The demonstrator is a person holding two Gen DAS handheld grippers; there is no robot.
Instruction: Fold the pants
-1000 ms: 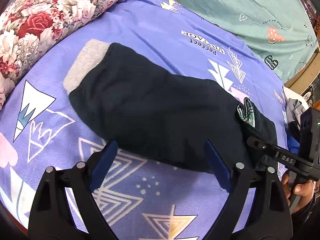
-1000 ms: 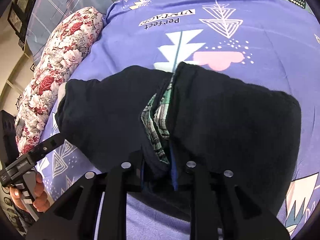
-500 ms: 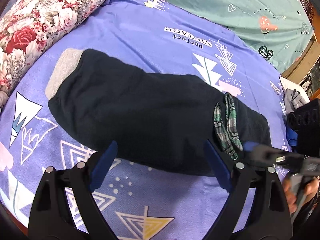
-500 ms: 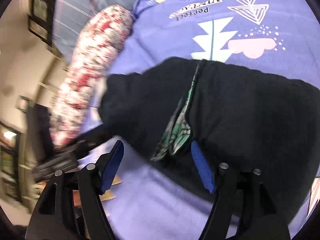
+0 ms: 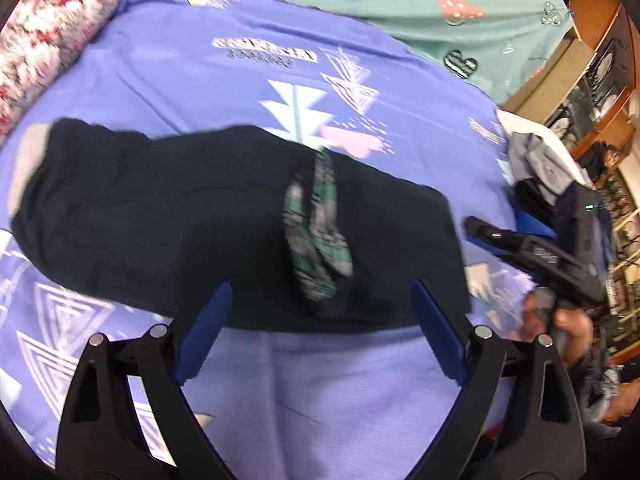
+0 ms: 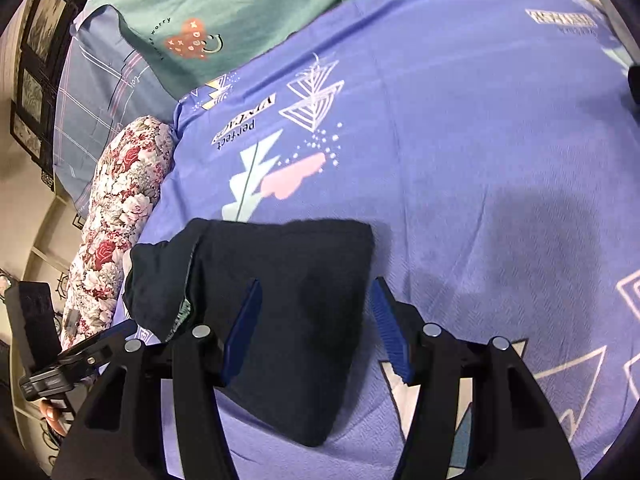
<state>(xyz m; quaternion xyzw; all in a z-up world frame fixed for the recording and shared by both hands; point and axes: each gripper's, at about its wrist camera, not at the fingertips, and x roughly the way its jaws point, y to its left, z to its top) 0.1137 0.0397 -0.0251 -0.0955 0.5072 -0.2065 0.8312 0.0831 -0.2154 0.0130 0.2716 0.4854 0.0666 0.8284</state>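
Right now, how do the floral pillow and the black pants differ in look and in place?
The floral pillow has a red and white rose print; the black pants are plain dark, with plaid lining showing at a fold. The pillow lies along the edge of the purple sheet; the pants lie folded in front of both grippers. Both rest on the bed.

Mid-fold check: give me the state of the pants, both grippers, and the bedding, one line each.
pants: folded, lying flat on the sheet, plaid lining showing at the fold, nothing gripping them.
left gripper: open, jaws wide, above the pants' near edge, empty.
right gripper: open, its jaws have just been moving, pads not pressing the cloth below.
purple sheet: spread flat under the pants.
floral pillow: lying along the sheet's edge.
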